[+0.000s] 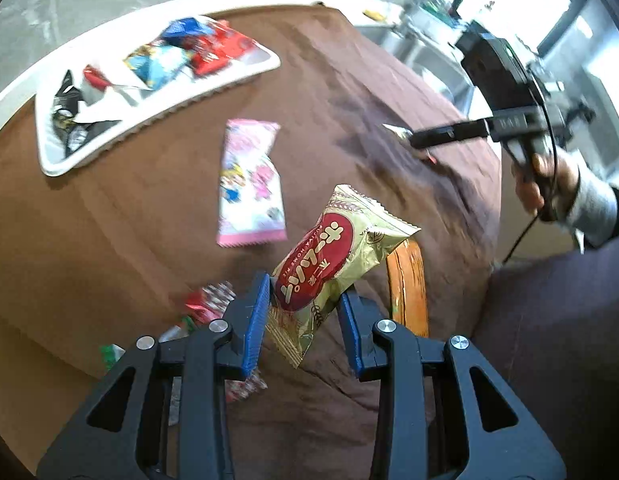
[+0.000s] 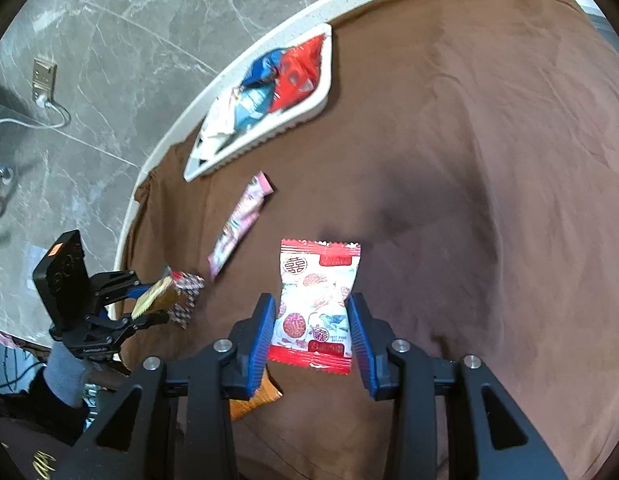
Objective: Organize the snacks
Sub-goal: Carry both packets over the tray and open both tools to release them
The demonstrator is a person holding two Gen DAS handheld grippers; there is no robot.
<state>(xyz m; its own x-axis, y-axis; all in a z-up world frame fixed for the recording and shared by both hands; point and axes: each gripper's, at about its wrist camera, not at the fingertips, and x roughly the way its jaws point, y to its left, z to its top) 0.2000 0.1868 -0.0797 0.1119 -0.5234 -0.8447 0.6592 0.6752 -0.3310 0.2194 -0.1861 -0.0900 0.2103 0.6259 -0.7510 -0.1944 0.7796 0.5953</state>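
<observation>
Covering the table, a brown cloth (image 2: pixel 449 140) lies beneath hand-held grippers clamping a gold packet (image 1: pixel 329 264) and red-white packet (image 2: pixel 315 304).

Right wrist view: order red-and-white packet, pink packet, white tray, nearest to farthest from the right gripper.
1. Red-and-white packet: between the jaws of the right gripper.
2. Pink packet: up-left, lying on the brown cloth.
3. White tray: farthest, at the table's far edge, holding snacks.

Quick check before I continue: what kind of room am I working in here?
Probably a home dining or living area: a round white table under a brown cloth, a marble-look tiled floor, and a white snack tray.
</observation>
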